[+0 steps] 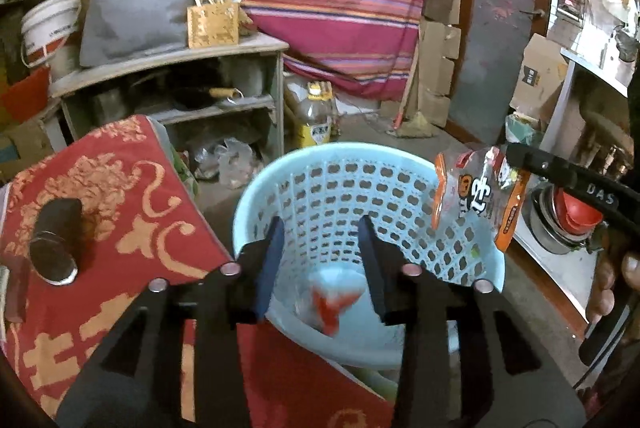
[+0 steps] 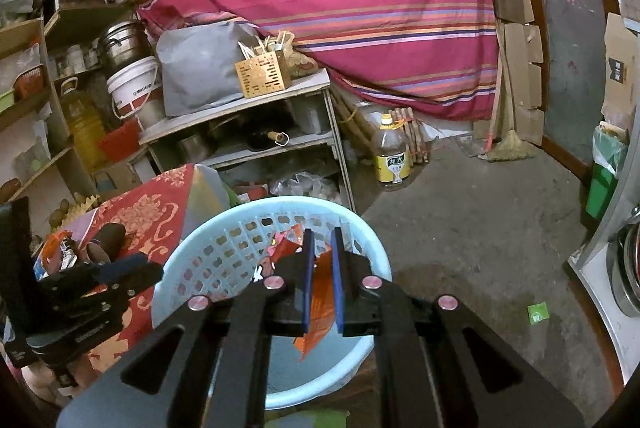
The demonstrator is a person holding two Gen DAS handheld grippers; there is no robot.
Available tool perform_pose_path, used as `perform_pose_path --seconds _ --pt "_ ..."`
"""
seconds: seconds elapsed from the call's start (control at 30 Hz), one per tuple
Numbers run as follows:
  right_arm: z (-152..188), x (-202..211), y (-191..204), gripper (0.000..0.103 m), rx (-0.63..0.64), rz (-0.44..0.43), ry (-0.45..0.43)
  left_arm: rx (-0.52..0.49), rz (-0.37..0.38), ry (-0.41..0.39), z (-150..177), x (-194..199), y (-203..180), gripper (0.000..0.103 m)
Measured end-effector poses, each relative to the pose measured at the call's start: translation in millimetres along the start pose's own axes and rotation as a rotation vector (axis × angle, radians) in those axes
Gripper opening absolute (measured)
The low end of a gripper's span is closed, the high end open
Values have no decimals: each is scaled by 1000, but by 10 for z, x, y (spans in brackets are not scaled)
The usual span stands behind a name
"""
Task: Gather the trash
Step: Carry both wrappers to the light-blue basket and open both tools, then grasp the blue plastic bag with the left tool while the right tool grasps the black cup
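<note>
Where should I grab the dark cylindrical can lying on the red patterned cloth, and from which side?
Grip the dark cylindrical can across its round body, near the middle, coming down from above. It lies on its side on the red patterned cloth, lidded end toward the camera, so the curved sides are exposed and probably easier to pinch than the ends.

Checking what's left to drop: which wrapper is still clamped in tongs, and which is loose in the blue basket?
The orange-edged snack wrapper hangs from the right tongs over the basket. The red-and-white wrapper is loose inside, below the open left tongs.

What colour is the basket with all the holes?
Light blue basket, best in the left wrist view.
</note>
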State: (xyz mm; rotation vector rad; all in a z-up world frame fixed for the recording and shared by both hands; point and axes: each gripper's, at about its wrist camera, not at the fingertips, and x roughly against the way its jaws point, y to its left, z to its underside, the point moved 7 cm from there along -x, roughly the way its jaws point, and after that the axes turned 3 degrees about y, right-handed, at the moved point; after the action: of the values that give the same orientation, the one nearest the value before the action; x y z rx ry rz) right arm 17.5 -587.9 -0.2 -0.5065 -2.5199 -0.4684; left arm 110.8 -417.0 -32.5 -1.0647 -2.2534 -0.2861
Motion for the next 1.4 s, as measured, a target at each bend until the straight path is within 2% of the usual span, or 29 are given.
perform_pose_path --seconds 0.03,0.1,0.2,0.23,0.37,0.4,0.43,0.47,0.63,0.7,0.97,1.07,1.2,1.27,1.4 --pt "-1 -15 6 8 2 -1 2 -1 -5 -6 -8 33 18 39" --pt "8 -55 22 9 9 2 9 5 -22 -19 -24 88 69 52" --pt "36 -139 54 9 17 6 29 44 -55 -48 -57 223 248 63" --pt "42 -163 66 12 19 10 35 56 -64 -56 -66 265 312 65" --pt "86 -241 118 14 33 30 66 100 -103 -82 -104 391 514 77" --pt "99 -256 135 21 39 35 73 113 -109 -88 -109 424 569 78" --pt "108 -261 151 36 45 40 75 119 -110 -89 -109 440 595 78" --pt "111 -256 167 43 49 44 72 124 -112 -89 -106 459 623 79" --pt "82 -167 233 43 56 39 56 121 -139 -101 -67 581 727 84" --pt "66 -107 330 49 71 36 42 122 -157 -106 -42 641 795 86" --pt "28 246 1128 71 194 -43 -61 169 -255 -142 82 1096 1310 95" --pt "43 336 1489 74 244 -83 -88 191 -304 -153 165 1289 1554 97" --pt "104 354 1933 75 286 -145 -85 232 -367 -155 292 1503 1906 97" --pt "142 328 2124 83 297 -166 -77 254 -398 -152 373 1620 2117 97" --pt "252 196 2535 84 328 -192 -48 300 -472 -150 555 1832 2547 97"
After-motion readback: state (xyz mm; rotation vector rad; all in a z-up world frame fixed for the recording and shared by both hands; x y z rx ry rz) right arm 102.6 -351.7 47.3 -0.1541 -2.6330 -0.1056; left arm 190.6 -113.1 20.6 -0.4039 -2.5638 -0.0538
